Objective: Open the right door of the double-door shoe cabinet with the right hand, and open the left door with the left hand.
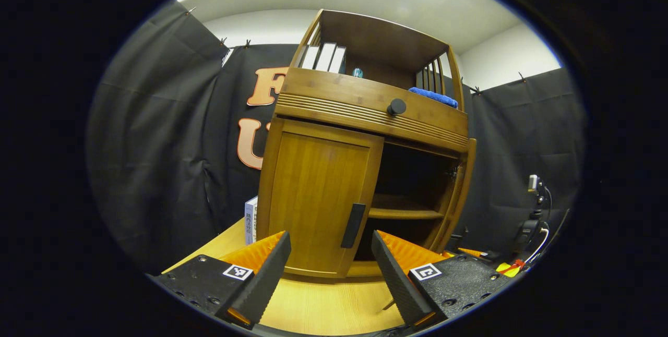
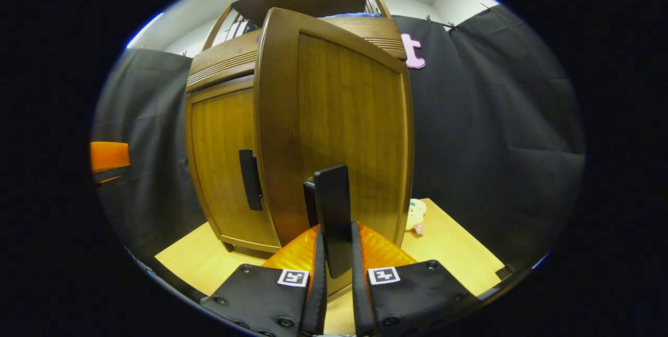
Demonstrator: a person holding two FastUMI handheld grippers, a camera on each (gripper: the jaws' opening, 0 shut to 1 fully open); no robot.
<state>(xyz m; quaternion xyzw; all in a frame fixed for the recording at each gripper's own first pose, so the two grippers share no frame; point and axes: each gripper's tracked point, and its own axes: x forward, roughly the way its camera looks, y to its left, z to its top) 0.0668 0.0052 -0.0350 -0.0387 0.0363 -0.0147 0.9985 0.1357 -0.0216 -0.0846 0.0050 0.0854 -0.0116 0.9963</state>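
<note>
Two doors front a wooden shoe cabinet (image 1: 365, 112) that stands on a pale wooden table (image 1: 323, 305) in a booth hung with black cloth. In the right gripper view, the right door (image 2: 344, 118) is swung out toward the camera, and the right gripper (image 2: 335, 264) has both fingers pressed against the door's black upright handle (image 2: 332, 212), one on each side. To its left in the same view, the left door (image 2: 224, 165) sits closed, its own black handle (image 2: 250, 179) untouched.

In the left gripper view, the left gripper (image 1: 330, 266) is held in front of the closed left door, its fingers spread wide apart and gripping nothing, near the door's handle without touching it. Beside that door the cabinet's right half gapes open, showing a dark inside with a shelf (image 1: 404, 213). Above the doors is a drawer with a round black knob (image 1: 396, 107); a blue cloth (image 1: 433, 97) lies on the cabinet's upper level.
</note>
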